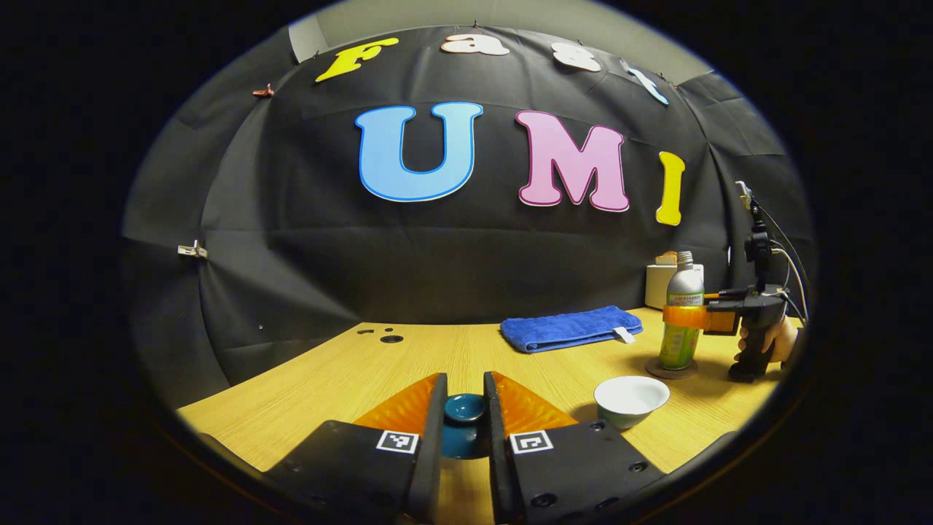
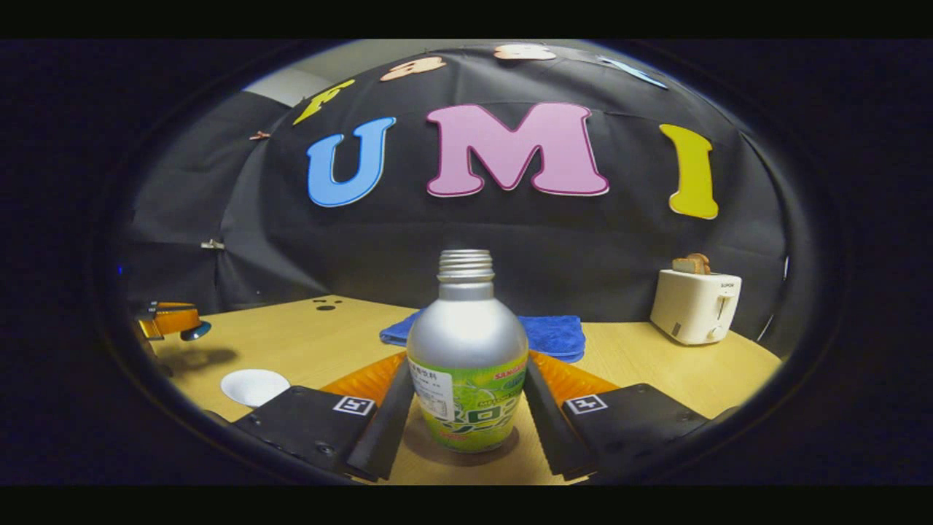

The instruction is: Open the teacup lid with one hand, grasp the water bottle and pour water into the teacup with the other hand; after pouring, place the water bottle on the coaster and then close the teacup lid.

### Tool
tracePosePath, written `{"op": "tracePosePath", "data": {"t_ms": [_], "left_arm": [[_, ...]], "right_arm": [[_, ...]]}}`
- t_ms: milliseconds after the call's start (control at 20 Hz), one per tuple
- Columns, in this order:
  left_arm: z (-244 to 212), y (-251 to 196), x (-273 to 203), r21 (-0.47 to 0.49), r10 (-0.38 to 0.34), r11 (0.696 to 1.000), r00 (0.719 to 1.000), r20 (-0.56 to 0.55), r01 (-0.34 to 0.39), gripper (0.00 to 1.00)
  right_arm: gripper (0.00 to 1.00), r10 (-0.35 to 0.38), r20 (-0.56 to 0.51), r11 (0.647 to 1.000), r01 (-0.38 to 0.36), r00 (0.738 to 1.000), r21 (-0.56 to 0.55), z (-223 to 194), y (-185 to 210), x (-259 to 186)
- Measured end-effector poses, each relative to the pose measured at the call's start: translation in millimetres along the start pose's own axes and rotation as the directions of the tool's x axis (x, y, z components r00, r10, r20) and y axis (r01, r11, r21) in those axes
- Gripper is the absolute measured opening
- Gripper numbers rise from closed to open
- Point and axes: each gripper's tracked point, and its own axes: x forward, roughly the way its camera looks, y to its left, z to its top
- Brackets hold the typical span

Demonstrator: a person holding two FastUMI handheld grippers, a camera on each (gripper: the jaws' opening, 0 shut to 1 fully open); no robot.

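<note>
My left gripper (image 1: 464,379) is shut on the teal teacup lid (image 1: 464,417), holding it above the table; the right gripper view has this gripper (image 2: 171,319) at far left with the lid (image 2: 195,332) in it. The open white teacup (image 1: 631,399) (image 2: 255,386) stands on the table. A silver water bottle (image 2: 466,328) with a green label and no cap stands upright on a round dark coaster (image 2: 437,450). My right gripper (image 2: 465,362) is shut on its sides. In the left gripper view a hand holds that gripper (image 1: 683,316) on the bottle (image 1: 685,281) over the coaster (image 1: 671,370).
A folded blue towel (image 1: 568,328) (image 2: 557,334) lies at the back of the wooden table (image 1: 408,357). A white toaster (image 2: 696,305) with toast in it stands at the back right. Small dark holes (image 1: 391,338) mark the table's far left.
</note>
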Motion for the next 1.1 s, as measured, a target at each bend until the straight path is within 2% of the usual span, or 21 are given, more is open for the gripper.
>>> {"op": "tracePosePath", "data": {"t_ms": [300,550,600,700,950,1100], "left_arm": [[0.0,0.2,0.4,0.000,0.000,1.000,1.000,0.000,0.000,0.31],[-0.4,0.6,0.3,0.001,0.000,1.000,1.000,0.000,0.000,0.31],[0.0,0.3,0.6,0.000,0.000,1.000,1.000,0.001,0.000,0.31],[0.0,0.6,0.8,0.000,-0.001,1.000,1.000,0.001,0.001,0.31],[-0.6,0.7,0.9,0.000,-0.001,1.000,1.000,0.001,0.001,0.31],[0.1,-0.8,-1.7,-0.003,0.003,1.000,1.000,-0.002,-0.003,0.31]], "right_arm": [[0.81,-0.008,-0.004,0.998,0.008,1.000,0.062,-3.0,0.2,-6.0],[0.82,-0.007,-0.011,0.999,0.007,1.000,0.049,-6.5,1.6,-6.0],[0.84,-0.004,-0.017,0.999,0.005,1.000,0.049,-7.4,3.0,-7.3],[0.98,-0.009,-0.026,0.999,0.010,1.000,0.045,-7.7,2.1,-9.3],[0.95,-0.053,-0.052,0.998,0.054,0.997,0.020,-6.8,1.1,-35.6],[0.98,-0.072,-0.073,0.996,0.076,0.995,0.046,-14.8,-2.7,-59.1]]}}
